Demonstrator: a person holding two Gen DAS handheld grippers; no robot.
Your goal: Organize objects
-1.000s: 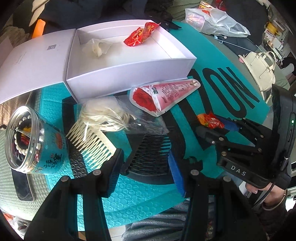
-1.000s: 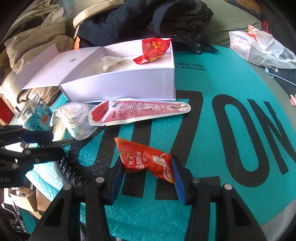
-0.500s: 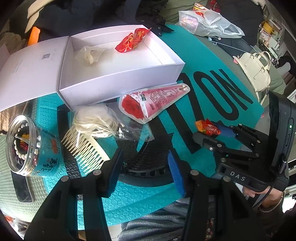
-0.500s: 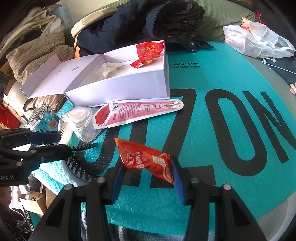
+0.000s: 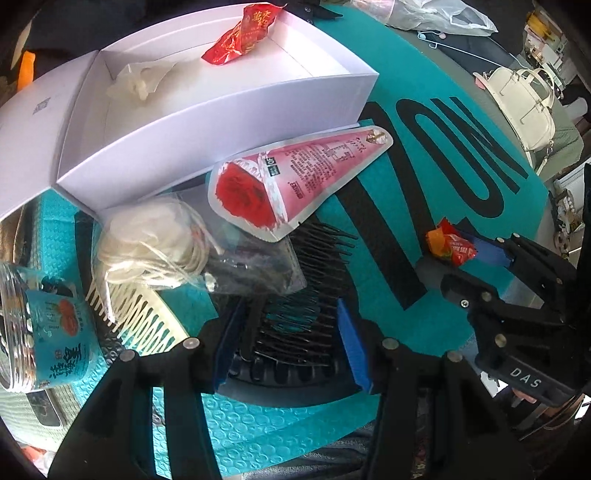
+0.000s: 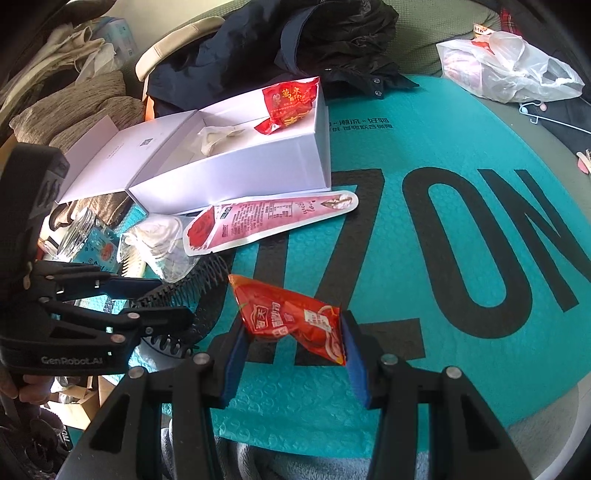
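Note:
My left gripper has its blue pads on either side of a black comb and holds it a little above the teal mat; the comb also shows in the right wrist view. My right gripper is shut on a red-orange sauce packet, seen small in the left wrist view. An open white box stands behind, holding a red snack packet and a white crumpled piece.
A pink cone-shaped packet, a clear bag of white discs, a cream comb and a teal-labelled jar lie in front of the box. A white plastic bag and dark clothing lie behind.
The left gripper has moved forward and closed in around the black comb, lifting it. The right gripper has raised the sauce packet off the mat.

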